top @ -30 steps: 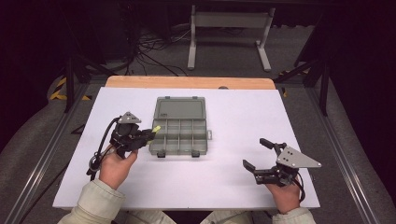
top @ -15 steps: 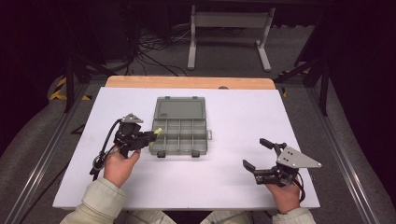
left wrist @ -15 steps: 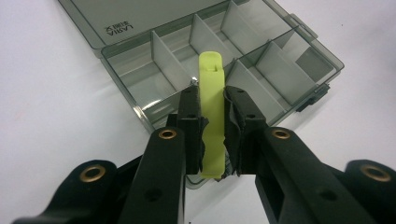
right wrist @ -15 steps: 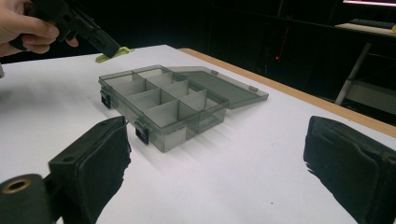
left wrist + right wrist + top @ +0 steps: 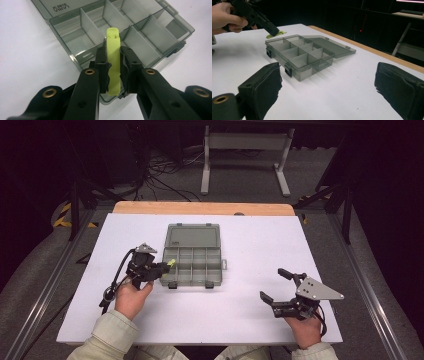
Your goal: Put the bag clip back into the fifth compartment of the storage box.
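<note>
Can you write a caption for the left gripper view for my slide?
Left tongs hold a yellow-green clip over the open gray box.

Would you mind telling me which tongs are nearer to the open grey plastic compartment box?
Left. The left tongs hold a yellow-green plastic piece at the grey plastic compartment box's left edge; the right tongs stand open, well off to its right.

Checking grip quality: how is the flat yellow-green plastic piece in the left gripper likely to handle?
The flat yellow-green plastic piece probably is stiff: it juts straight past the left gripper. Likely light, being thin. Its smooth faces might slip.
</note>
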Available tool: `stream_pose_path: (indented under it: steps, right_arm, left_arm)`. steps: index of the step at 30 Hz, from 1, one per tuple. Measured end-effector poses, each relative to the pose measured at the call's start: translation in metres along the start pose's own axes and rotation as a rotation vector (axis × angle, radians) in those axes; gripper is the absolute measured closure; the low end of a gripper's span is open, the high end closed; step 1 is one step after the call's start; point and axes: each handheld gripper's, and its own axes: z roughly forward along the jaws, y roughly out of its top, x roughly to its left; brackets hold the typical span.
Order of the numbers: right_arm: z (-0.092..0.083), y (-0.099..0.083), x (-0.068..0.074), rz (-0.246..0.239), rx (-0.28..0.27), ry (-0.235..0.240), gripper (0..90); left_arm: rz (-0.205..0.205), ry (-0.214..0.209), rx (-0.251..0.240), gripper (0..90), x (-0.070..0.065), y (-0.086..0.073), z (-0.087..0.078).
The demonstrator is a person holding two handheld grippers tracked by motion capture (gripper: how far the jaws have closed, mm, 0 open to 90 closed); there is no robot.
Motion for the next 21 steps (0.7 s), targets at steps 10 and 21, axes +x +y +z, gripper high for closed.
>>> stream_pose_path:
  steps: [10,21]
  right_arm:
    - [0.000,0.000,0.000,0.000,0.002,0.001,7.6]
    - [0.001,0.000,0.000,0.001,0.002,0.004,7.6]
  left_arm:
    - [-0.009,0.002,0.023,77.6,0.002,-0.002,0.008]
    - [-0.019,-0.002,0.044,77.6,0.004,-0.003,0.014]
